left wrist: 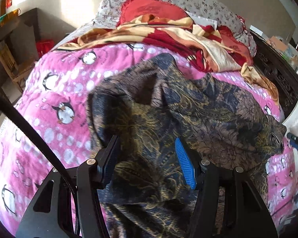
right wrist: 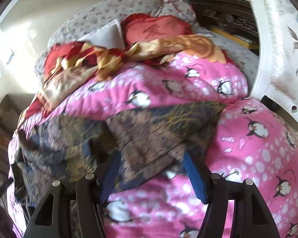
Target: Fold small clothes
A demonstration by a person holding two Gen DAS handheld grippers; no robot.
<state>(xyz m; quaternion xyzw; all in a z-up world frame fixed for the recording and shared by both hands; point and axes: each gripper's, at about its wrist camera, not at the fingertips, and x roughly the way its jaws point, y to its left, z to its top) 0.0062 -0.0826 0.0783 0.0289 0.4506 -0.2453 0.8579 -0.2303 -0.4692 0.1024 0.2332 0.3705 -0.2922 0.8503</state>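
A dark garment (left wrist: 198, 107) with a gold and blue paisley pattern lies rumpled on the pink penguin blanket (left wrist: 55, 79). My left gripper (left wrist: 146, 140) has a raised bunch of this cloth filling the gap between its blue pads (left wrist: 185, 164), and both pads touch it. In the blurred right wrist view the garment (right wrist: 149, 130) spreads left from a folded corner. That corner lies between the spread fingers of my right gripper (right wrist: 151, 154). The pads stand clear of the cloth, so the right gripper is open.
A red and gold blanket (left wrist: 188, 37), a red cushion (right wrist: 159, 29) and floral pillows (left wrist: 188, 2) are heaped at the far end of the bed. A dark carved headboard (left wrist: 276, 75) and a white upholstered chair (right wrist: 278, 49) stand to the right. A wooden chair (left wrist: 8, 63) sits at left.
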